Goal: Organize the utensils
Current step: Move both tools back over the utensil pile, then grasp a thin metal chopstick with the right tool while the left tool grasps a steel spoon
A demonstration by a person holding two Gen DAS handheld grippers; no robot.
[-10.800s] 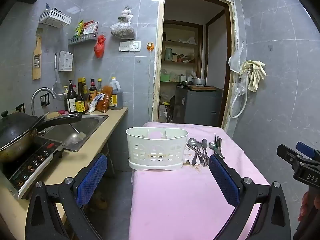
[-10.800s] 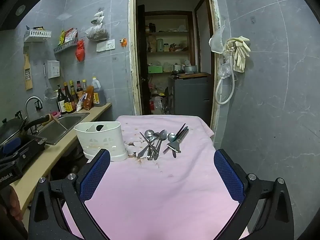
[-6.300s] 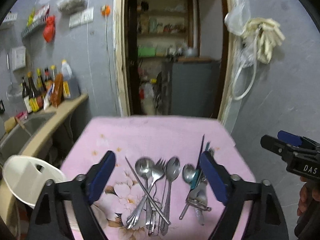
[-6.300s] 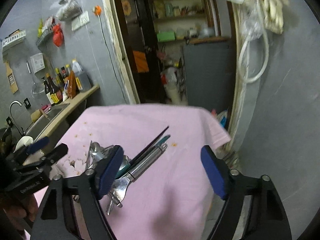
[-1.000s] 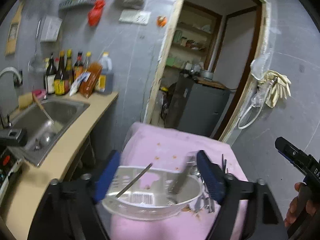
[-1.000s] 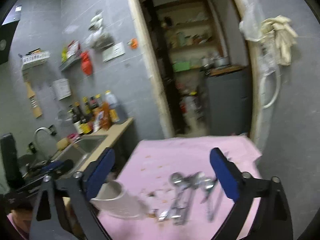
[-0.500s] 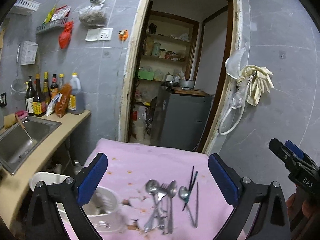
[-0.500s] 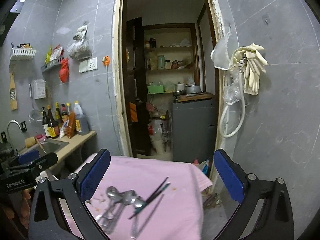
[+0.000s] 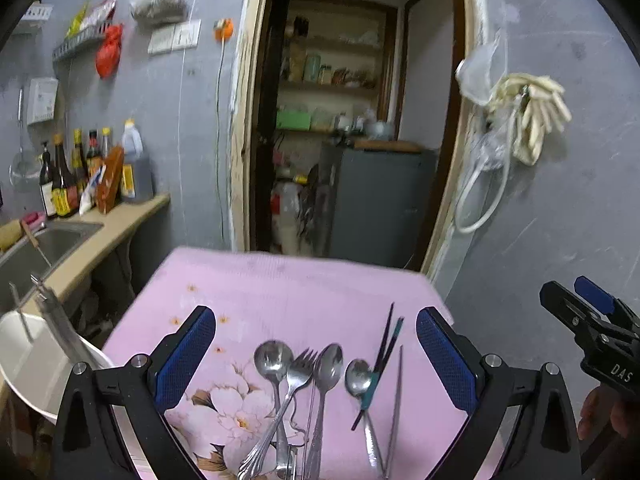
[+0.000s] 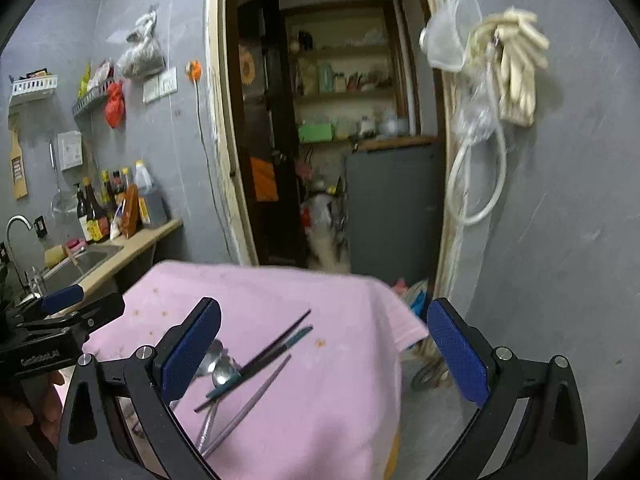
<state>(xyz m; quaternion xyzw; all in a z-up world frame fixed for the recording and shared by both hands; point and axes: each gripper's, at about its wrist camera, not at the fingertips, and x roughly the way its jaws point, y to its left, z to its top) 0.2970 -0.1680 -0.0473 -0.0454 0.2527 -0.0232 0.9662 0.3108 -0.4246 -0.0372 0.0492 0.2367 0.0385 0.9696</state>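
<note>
Several metal utensils lie on the pink floral cloth (image 9: 280, 280): two large spoons (image 9: 274, 356), a fork (image 9: 302, 366), a small spoon (image 9: 357, 372), dark chopsticks (image 9: 385, 340) and a metal chopstick (image 9: 396, 396). My left gripper (image 9: 315, 320) hangs open just above and behind them, holding nothing. The white basket (image 9: 24, 364) at far left holds upright utensils (image 9: 56, 328). My right gripper (image 10: 324, 306) is open and empty over the cloth's right part. The dark chopsticks (image 10: 276, 342) and spoons (image 10: 218, 362) lie by its left finger (image 10: 192, 348).
The cloth-covered table ends at a drop on the right (image 10: 400, 344), beside the grey wall. A counter with a sink (image 9: 60, 236) and bottles (image 9: 64, 184) runs along the left. An open doorway (image 9: 340, 140) lies beyond the table. A hand holds each gripper.
The left gripper left the basket, where utensils were dropping in, swung right and sank over the loose utensils, its jaws wider. The right gripper also came down closer to the chopsticks.
</note>
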